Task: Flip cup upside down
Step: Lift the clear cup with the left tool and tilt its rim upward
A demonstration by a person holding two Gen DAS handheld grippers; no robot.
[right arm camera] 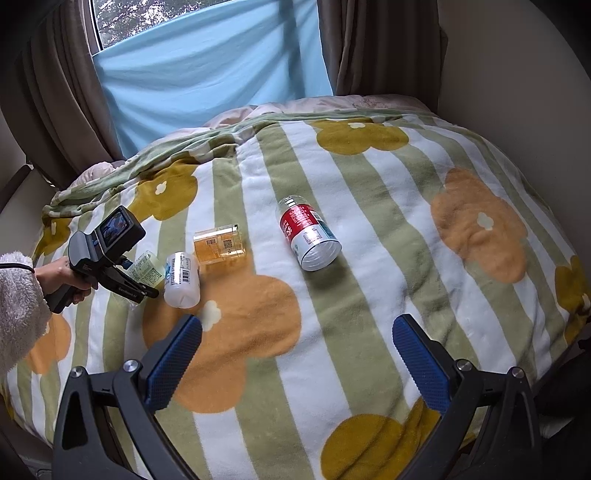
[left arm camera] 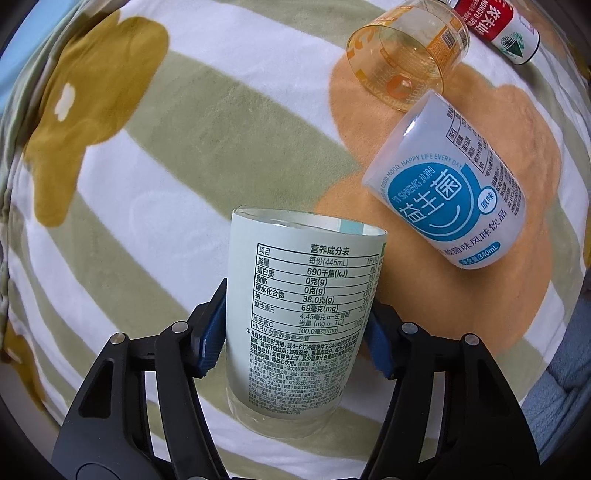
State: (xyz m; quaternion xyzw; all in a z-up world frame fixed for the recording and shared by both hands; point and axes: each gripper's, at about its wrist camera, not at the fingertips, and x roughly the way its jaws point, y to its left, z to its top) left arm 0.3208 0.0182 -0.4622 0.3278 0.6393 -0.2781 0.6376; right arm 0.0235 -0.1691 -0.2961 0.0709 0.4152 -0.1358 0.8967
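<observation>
- Left wrist view: the left gripper (left arm camera: 295,332) is clamped on the cup (left arm camera: 301,314), one blue pad on each side of its printed wall at about mid-height, at 9 and 3 o'clock of the cup.
- The cup stands between the fingers (left arm camera: 210,332) with its long axis running from 6 to 12 o'clock in this view. The label text reads right way up. One end sits at 12 o'clock, away from the camera; the clear thick end is at 6 o'clock, nearest the camera. I cannot tell for sure which end is the mouth.
- That is the relation the flip turns on: the fingers cross the cup's axis at right angles, so a roll of the wrist would swap the two ends. This is a judgement.
- The cup seems to be held just over the striped blanket (left arm camera: 147,184), or resting on it; I cannot tell whether it touches.
- At 1 o'clock lies a white bottle (left arm camera: 454,184) on its side, near the cup but apart. Beyond it lies an amber cup (left arm camera: 406,51), and a red-labelled bottle (left arm camera: 498,26) at the edge.
- Right wrist view: the right gripper (right arm camera: 297,350) is spread wide with nothing between its pads, over the blanket.
- The held cup shows at 10 o'clock, mostly hidden behind the left gripper, so the left hand (right arm camera: 62,277) is the nearer one by far.
- The red-labelled bottle lies at 12 o'clock, well apart from both grippers.
</observation>
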